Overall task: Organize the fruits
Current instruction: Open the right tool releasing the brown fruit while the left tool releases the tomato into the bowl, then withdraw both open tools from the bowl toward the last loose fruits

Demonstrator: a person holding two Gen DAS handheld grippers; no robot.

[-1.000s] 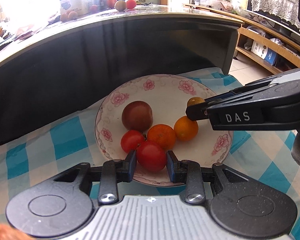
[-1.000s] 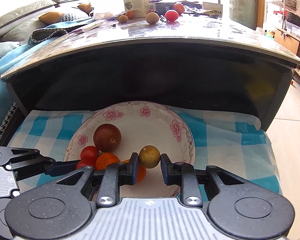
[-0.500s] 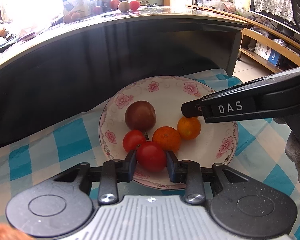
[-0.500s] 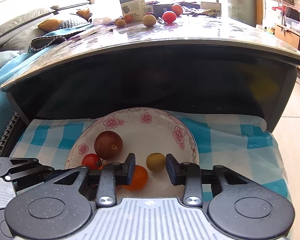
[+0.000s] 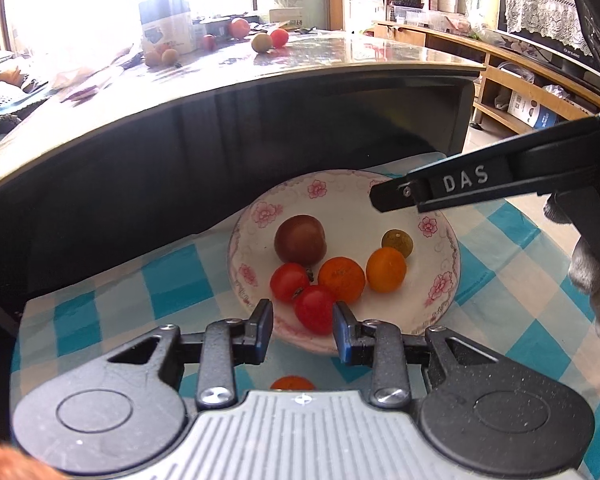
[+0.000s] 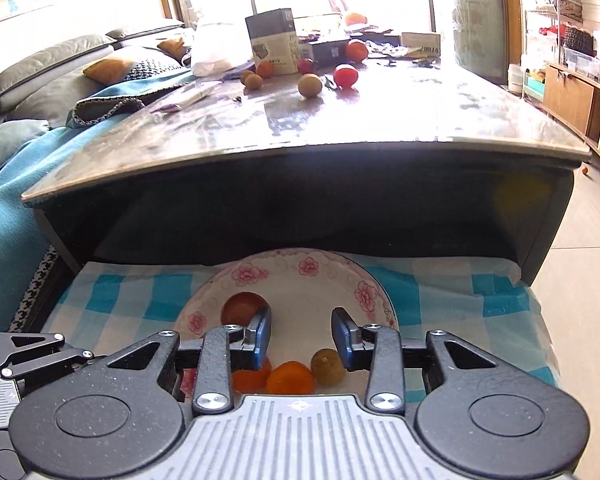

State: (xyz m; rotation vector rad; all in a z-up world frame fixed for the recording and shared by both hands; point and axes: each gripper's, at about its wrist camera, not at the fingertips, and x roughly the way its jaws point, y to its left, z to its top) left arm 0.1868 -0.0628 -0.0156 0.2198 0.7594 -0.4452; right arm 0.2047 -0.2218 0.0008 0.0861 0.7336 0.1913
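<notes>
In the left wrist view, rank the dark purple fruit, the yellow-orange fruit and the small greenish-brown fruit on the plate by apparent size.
1. Dark purple fruit, largest.
2. Yellow-orange fruit.
3. Greenish-brown fruit, clearly smallest, though it lies slightly farther from the camera.

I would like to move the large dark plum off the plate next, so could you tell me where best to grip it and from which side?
Grip the dark plum across its widest middle, coming from above. It is round, and tomatoes crowd its near side, while the plate is bare behind it.
</notes>
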